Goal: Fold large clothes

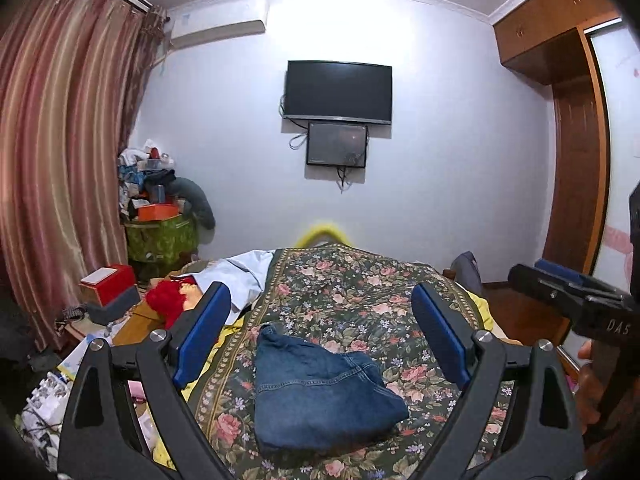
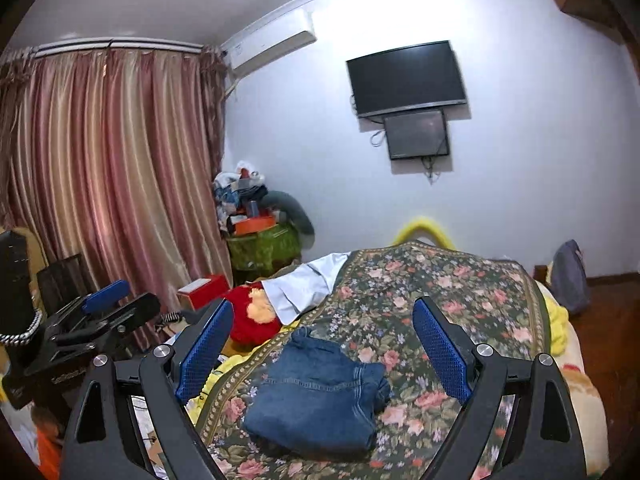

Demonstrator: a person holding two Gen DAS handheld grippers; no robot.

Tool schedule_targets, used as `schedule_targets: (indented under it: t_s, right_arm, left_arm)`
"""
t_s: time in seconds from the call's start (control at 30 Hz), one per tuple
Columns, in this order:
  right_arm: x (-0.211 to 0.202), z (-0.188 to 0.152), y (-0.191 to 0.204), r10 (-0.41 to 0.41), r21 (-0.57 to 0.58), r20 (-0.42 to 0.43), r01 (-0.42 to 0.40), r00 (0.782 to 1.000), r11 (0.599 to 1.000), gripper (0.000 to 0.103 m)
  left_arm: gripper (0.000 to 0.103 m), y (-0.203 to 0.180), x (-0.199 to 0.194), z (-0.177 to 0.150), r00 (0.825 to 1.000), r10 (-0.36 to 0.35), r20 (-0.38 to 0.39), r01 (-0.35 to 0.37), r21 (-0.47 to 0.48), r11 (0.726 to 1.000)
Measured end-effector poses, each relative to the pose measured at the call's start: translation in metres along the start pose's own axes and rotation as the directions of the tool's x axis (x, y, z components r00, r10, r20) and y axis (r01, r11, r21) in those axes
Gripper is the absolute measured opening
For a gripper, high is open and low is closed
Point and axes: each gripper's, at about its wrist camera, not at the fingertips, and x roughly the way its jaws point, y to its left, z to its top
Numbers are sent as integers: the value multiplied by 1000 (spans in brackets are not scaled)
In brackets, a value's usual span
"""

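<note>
Jeans point(image 1: 320, 388) lie folded on the floral bedspread point(image 1: 360, 288), a red plush toy point(image 1: 166, 302) nearby; both hand-held grippers wide open, empty.

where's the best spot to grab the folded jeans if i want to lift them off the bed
Probably the thick folded edge nearest the cameras, coming in low from the front. The jeans lie flat in a compact stack on the floral bedspread, so gripping the fold should hold the layers together. Both the left gripper and right gripper are open and empty.
</note>
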Motion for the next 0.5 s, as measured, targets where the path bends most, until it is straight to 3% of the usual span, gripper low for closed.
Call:
schedule_targets:
  t_s: [0.07, 0.2, 0.5]
  right_arm:
    - [-9, -9, 1, -20, 13, -1, 20, 1000, 1000, 91]
    - [-22, -22, 5, -76, 7, 0, 75, 997, 997, 103]
    - [-29, -32, 18, -131, -64, -8, 130, 991, 989, 103]
  left_arm:
    - [95, -1, -6, -5, 1000, 12, -4, -12, -3, 1000]
    - [97, -1, -7, -15, 1000, 19, -24, -19, -10, 1000]
    - [98, -1, -1, -28, 997, 20, -69, -22, -30, 999]
